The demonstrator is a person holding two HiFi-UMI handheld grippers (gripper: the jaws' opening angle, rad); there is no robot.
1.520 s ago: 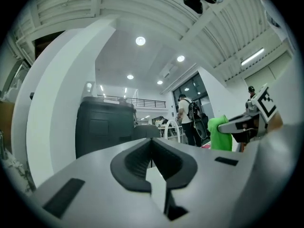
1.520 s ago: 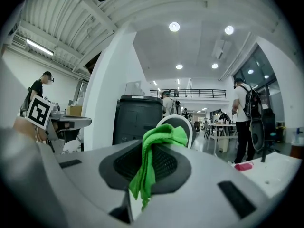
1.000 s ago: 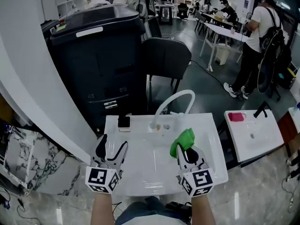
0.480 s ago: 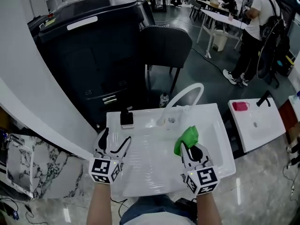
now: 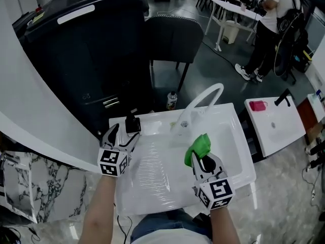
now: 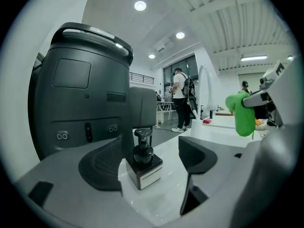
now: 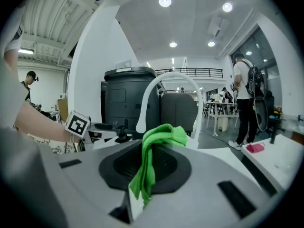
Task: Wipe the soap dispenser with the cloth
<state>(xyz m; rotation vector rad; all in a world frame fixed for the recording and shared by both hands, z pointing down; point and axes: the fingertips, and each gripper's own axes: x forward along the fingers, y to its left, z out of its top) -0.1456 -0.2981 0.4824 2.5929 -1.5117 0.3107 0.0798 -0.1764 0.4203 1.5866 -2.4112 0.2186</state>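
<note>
Now: left gripper lining up on dispenser, right gripper has the cloth

**Head view:** soap dispenser sits on the back-left corner of the sink rim, left of the faucet. Left gripper is right in front of it. Right gripper hangs over the basin, clamped on the green cloth, well apart from the dispenser.

**Left gripper view:** jaws spread wide, they have just been opening. The dispenser stands in the gap between them, nearer the left pad, and neither pad presses on it. My read: the wide gap is there to straddle the square base and steady it, so the bottle doesn't skate on the glossy rim once wiping starts. Cloth shows off to the right.

**Right gripper view:** jaws are closed on the cloth. It's pinched low, with a bunched wad sticking out past the tips. Probably so fabric, not pad, meets the bottle. The faucet arches between me and the dispenser, so the approach likely needs to go round it.
</note>
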